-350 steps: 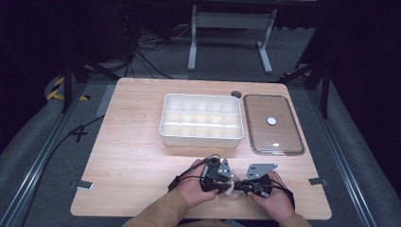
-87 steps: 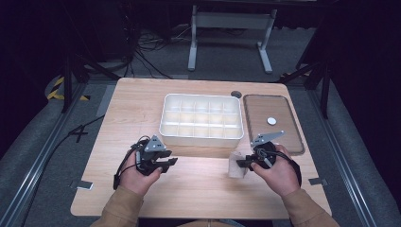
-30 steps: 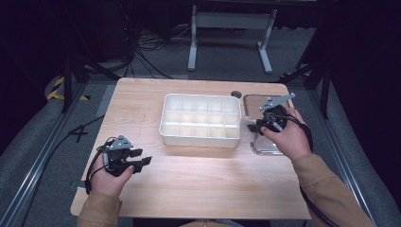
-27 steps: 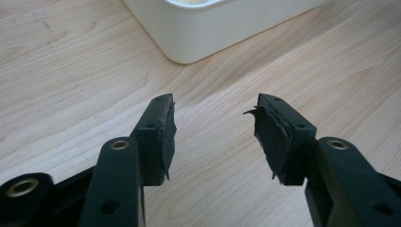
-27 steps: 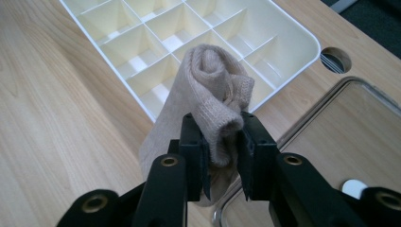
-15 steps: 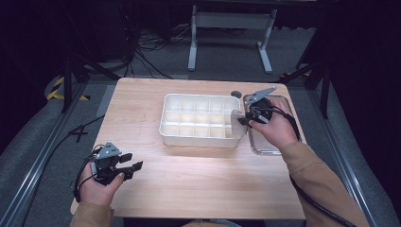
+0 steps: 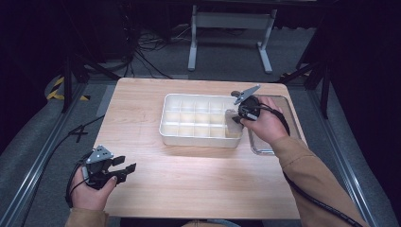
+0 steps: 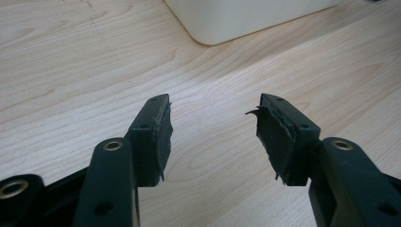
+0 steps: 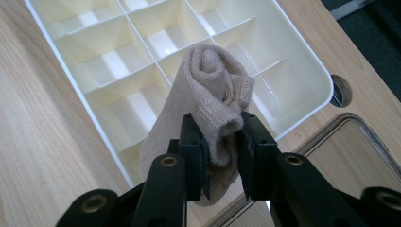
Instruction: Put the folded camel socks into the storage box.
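Note:
A rolled beige sock point(image 9: 213, 80) hangs over the right end of the white divided organizer box point(image 9: 307, 80). My right gripper point(image 9: 220, 132) is shut on it, its pads pressing the roll from both sides. From above, the right gripper point(image 7: 238, 116) holds the sock point(image 7: 231, 118) over the rightmost compartments of the box point(image 7: 198, 96). Near the table's front left corner my left gripper point(image 7: 125, 163) lies low, a hand around it. The jaws of this left gripper point(image 8: 213, 123) have just been opening and stand apart over bare wood with nothing between them.
A clear lid point(image 7: 257, 142) lies flat on the table just right of the box, also seen as the lid point(image 9: 350, 156) beneath my right gripper. A round hole point(image 9: 341, 91) sits in the tabletop behind the box. A cable trails from each gripper.
My right gripper has carried the sock leftward from above the lid to the box's right end. My left hand has drifted toward the table's front left corner.

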A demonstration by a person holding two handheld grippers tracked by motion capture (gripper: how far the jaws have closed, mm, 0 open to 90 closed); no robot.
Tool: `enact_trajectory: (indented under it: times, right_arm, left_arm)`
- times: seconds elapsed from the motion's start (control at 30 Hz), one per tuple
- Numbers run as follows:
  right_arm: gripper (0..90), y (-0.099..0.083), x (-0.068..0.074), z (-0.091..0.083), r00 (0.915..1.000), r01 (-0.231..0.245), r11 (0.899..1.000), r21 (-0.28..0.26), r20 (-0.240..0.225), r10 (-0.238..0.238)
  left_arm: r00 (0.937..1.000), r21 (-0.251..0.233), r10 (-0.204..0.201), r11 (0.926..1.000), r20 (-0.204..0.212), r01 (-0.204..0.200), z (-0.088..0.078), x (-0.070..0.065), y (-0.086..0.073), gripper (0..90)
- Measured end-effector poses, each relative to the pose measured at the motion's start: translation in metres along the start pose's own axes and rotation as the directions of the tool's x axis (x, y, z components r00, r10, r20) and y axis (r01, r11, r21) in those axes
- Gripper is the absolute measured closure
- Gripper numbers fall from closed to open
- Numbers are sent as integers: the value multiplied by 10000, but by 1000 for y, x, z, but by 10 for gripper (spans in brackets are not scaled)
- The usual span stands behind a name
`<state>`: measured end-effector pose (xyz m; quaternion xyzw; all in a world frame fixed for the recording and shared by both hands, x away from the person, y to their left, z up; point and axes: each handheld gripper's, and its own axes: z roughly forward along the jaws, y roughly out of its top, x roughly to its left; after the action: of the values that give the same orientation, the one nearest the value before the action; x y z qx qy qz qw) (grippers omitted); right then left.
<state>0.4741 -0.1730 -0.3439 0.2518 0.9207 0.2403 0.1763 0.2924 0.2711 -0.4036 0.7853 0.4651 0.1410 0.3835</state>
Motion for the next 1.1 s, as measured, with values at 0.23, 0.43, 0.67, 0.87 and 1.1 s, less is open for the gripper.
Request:
enact_trajectory:
  times: [0.23, 0.43, 0.67, 0.87, 1.1]
  right_arm:
    - [734, 5, -1, 8, 9993, 371, 9976, 584, -10, -371]
    - [734, 9, 1, 16, 9992, 409, 9958, 824, -78, -404]
    - [734, 11, 6, 27, 9975, 694, 9890, 1307, 67, -708]
    - [734, 10, 11, 39, 9947, 1000, 9772, 1874, 30, -1024]
    - [734, 5, 15, 49, 9951, 986, 9650, 2431, -222, -961]
  left_arm:
    - [10000, 10, 49, 10000, 30, -49, 2, 0, 1, 462]
    - [9999, -12, 59, 10000, 104, -59, 3, 0, 1, 462]
    - [9999, 24, 73, 10000, 107, -73, 5, 0, 2, 462]
    - [9999, 31, 36, 10000, 135, -37, 6, 1, 2, 463]
    - [9997, 62, 125, 9999, 209, -126, 8, 1, 3, 462]
